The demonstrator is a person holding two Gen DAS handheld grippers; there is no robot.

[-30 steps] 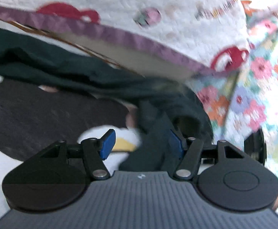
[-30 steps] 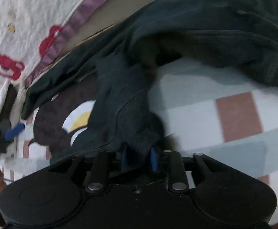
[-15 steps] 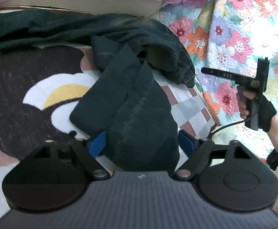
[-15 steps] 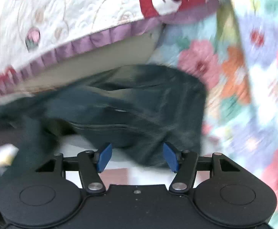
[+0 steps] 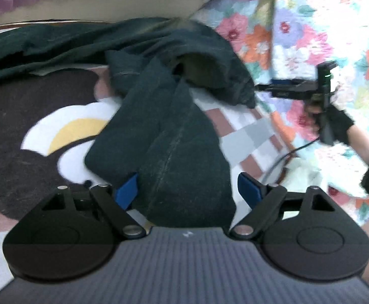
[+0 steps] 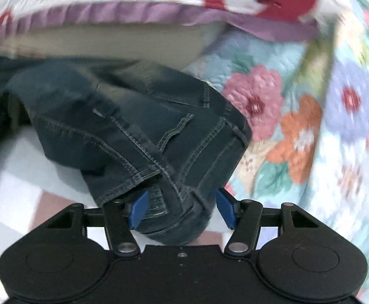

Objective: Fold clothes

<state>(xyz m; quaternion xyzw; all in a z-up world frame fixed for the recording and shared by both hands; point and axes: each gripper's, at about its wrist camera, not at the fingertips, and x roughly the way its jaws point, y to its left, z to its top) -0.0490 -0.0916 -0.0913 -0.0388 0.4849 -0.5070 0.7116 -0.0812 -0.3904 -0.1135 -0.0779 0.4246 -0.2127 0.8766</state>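
A pair of dark blue-green jeans [image 5: 174, 136] lies crumpled on a patterned rug [image 5: 32, 111]. In the left wrist view one leg is folded over and runs from the far middle toward the near edge, with a pale worn seam line down it, while the rest stretches away to the far left. The waist end bunches up at the far right, open and hollow. In the right wrist view that end shows light stitching along pocket and seams [image 6: 159, 136].
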